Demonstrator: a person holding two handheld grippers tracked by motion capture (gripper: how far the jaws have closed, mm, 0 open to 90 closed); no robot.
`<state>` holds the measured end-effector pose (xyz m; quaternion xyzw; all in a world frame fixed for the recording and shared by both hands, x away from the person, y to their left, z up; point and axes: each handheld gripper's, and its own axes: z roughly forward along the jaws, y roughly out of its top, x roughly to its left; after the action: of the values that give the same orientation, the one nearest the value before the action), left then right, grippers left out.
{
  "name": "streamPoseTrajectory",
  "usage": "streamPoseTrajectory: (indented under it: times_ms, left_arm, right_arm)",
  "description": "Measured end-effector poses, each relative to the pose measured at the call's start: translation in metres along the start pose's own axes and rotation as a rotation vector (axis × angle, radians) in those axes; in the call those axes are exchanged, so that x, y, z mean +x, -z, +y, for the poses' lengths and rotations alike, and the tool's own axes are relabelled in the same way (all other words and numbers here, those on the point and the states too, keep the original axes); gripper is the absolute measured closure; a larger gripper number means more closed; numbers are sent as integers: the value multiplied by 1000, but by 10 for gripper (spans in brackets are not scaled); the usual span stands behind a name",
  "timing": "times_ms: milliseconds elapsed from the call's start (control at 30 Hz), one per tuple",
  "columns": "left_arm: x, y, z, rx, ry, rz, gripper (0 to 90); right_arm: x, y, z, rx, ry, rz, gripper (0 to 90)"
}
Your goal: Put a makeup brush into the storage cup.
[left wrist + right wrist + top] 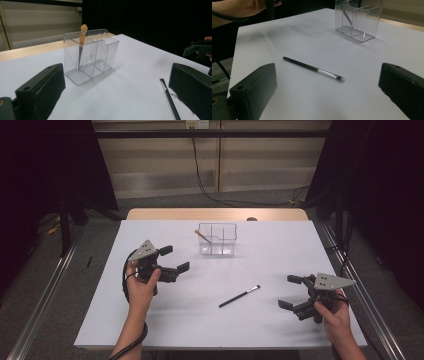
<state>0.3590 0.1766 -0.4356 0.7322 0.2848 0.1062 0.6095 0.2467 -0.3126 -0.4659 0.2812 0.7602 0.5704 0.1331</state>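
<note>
A black brush (239, 296) lies flat on the white table (280, 245), between the two grippers and nearer the person's right side. In the high view its long axis runs diagonally: the handle end points toward the person and to the left, while the silver collar and small pale tip point away and to the right. In the right gripper view the same brush (313, 69) lies crosswise ahead of the jaws, tip toward the right of that view. The right gripper (289, 291), held in the person's right hand (334, 316), rests low near the right edge of the table, its jaws spread wide and empty, aimed leftward at the brush but apart from it. Farther back stands a clear box (217, 239) with inner dividers; an orange-handled brush (82, 42) leans upright in one compartment, its fluffy tip above the rim. The left gripper (174, 258), held in the left hand (141, 287), hovers to the left of the box, its jaws also spread apart and holding nothing, facing the box with bare table between.
</note>
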Motion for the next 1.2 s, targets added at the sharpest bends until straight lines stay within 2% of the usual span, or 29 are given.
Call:
streamPoseTrajectory:
  times_ms: [600, 1200]
  left_arm:
    - [1, 24, -10, 9, -6, 25, 6]
    - [-3, 39, -17, 16, -10, 21, 6]
  right_arm:
    - [0, -1, 0, 3, 4, 1, 12]
    - [0, 0, 1, -2, 6, -3, 12]
